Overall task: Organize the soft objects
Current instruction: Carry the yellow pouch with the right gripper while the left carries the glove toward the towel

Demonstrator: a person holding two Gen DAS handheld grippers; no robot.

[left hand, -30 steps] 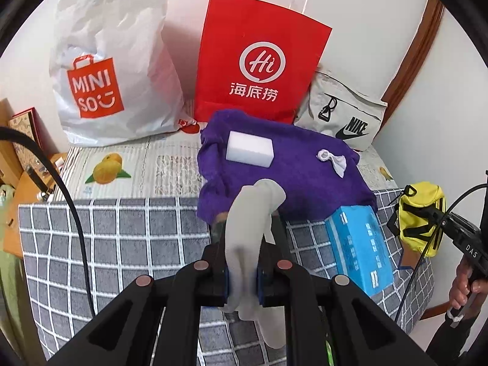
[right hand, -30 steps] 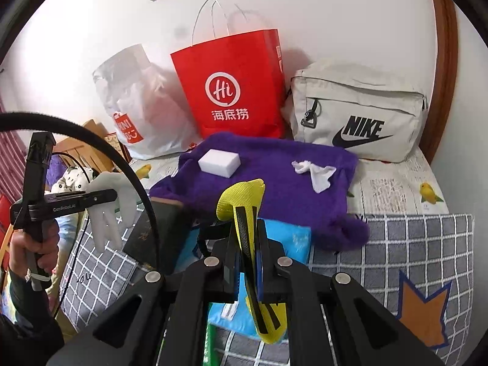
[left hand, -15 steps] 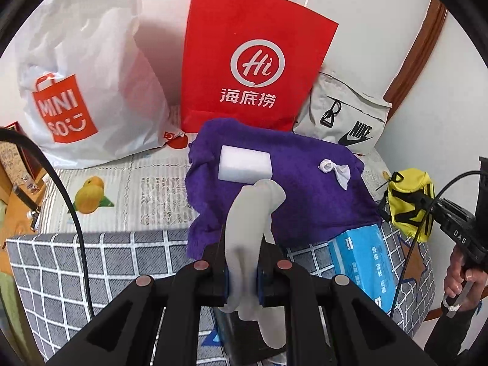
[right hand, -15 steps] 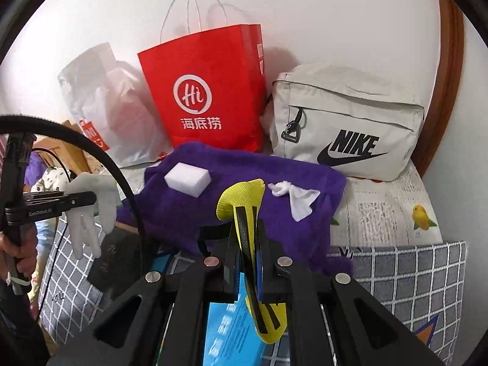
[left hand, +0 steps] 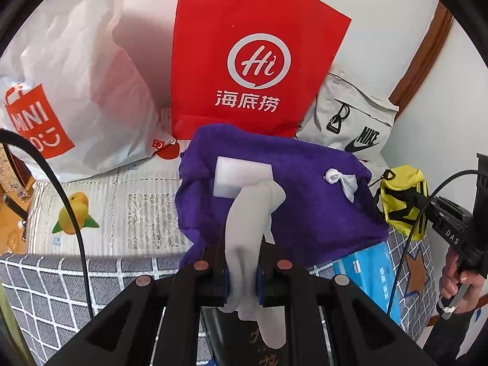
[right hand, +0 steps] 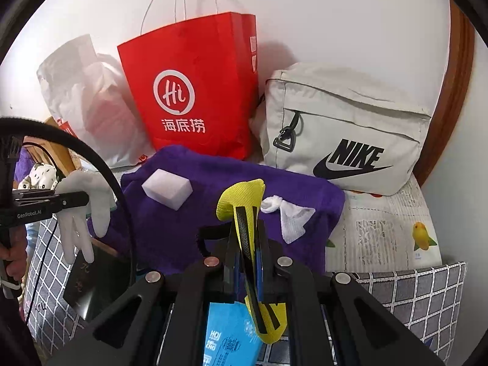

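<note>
The white glove [left hand: 247,213] is pinched in the left claw [left hand: 242,271]. Its cuff sticks up past the claw tips and its fingers hang down below them. The glove is up in the air, over the near edge of the purple towel [left hand: 305,213]. The left claw tilts down toward the bed. In the right view a hand [right hand: 13,256] holds its handle at the left edge, and the glove dangles there with its fingers pointing down.

The yellow pouch [right hand: 244,213] with black stripes is pinched in the right claw [right hand: 245,262]. It sticks up above the claw and hangs down below it too. The right claw also tilts down, over the front of the towel. In the left view a hand [left hand: 457,283] grips its handle at the right edge.

On the towel lie a white sponge [right hand: 167,188] and a small white rag [right hand: 289,213], apart from each other. A blue pack [left hand: 366,271] lies by the front edge of the towel, on the grey checked blanket [left hand: 45,289]. A dark book [right hand: 91,280] lies under the glove.

Behind the towel a red bag [left hand: 253,55] stands by the wall. A white bag [left hand: 76,70] is on its left and a grey bag [right hand: 344,128] on its right.
</note>
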